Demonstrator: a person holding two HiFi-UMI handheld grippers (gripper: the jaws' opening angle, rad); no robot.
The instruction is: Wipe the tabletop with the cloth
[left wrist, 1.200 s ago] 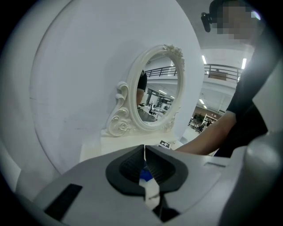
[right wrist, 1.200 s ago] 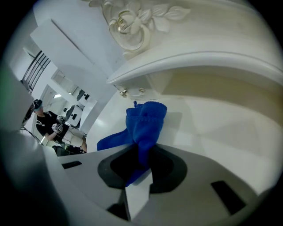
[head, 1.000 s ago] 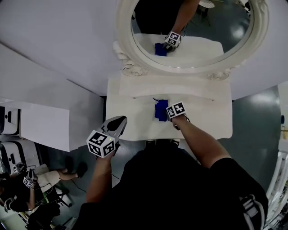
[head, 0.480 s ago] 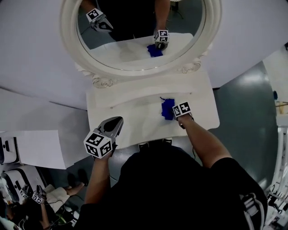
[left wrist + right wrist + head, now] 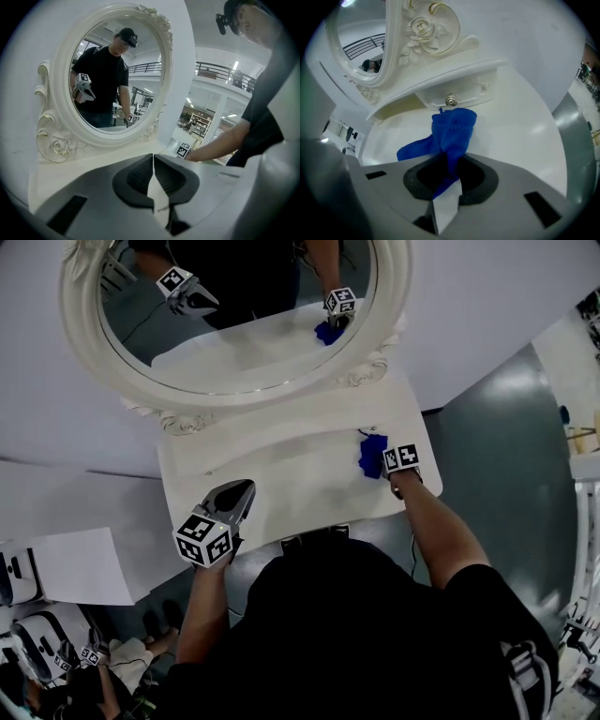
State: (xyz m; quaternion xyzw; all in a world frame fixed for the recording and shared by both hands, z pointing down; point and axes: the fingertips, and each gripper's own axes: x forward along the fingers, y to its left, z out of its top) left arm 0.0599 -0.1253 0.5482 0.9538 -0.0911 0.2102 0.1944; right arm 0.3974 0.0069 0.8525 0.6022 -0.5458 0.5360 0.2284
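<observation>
A blue cloth (image 5: 371, 455) lies bunched on the white tabletop (image 5: 281, 474) near its right end, and my right gripper (image 5: 386, 463) is shut on it. In the right gripper view the cloth (image 5: 451, 132) hangs from between the closed jaws of my right gripper (image 5: 449, 173) and rests on the tabletop (image 5: 515, 131). My left gripper (image 5: 234, 495) hovers over the table's front left edge, shut and holding nothing. In the left gripper view the jaws of my left gripper (image 5: 153, 169) meet with nothing between them.
A large oval mirror (image 5: 234, 315) in an ornate white frame stands at the back of the table, above a raised shelf with a small drawer knob (image 5: 450, 100). White wall panels lie left; grey floor (image 5: 506, 456) lies right of the table.
My right gripper has dragged the blue cloth from the table's middle toward its right end. The left gripper has stayed near the front left edge. The head view has swung round.
</observation>
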